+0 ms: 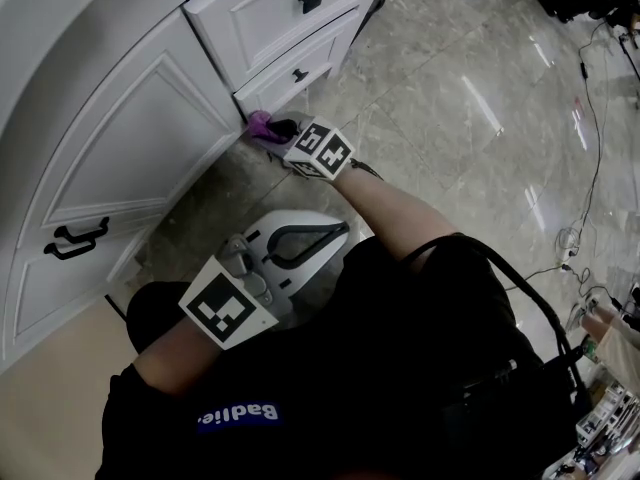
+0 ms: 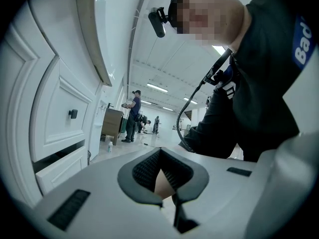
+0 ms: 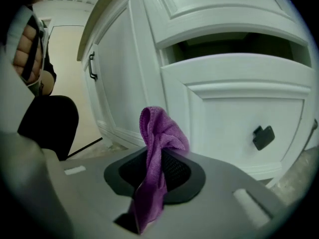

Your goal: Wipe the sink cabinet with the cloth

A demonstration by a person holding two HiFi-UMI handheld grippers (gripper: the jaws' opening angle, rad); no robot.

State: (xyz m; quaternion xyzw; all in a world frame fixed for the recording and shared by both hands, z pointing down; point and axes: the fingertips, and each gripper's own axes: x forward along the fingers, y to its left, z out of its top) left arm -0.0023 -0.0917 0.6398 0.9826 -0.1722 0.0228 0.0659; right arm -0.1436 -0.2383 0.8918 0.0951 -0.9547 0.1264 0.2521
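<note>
Purple microfibre cloth point(image 3: 158, 133) is clamped in the right gripper point(image 3: 160, 172), whose jaws are clenched on its middle. A bunched fold is pushed up past the tips and a limp tail is left trailing back, so its long axis is laid along the jaws. It is held low at the white panelled sink cabinet point(image 1: 130, 138), by the bottom right corner of the door, beside the lower drawer point(image 3: 239, 113) and just above the grey marble floor point(image 1: 450, 98). The cabinet face is found straight ahead of the fold; contact cannot be confirmed. The left gripper point(image 1: 300, 240) is kept back by the knee, well apart from the cabinet, its jaws drawn together on nothing, so the right is judged nearer.
</note>
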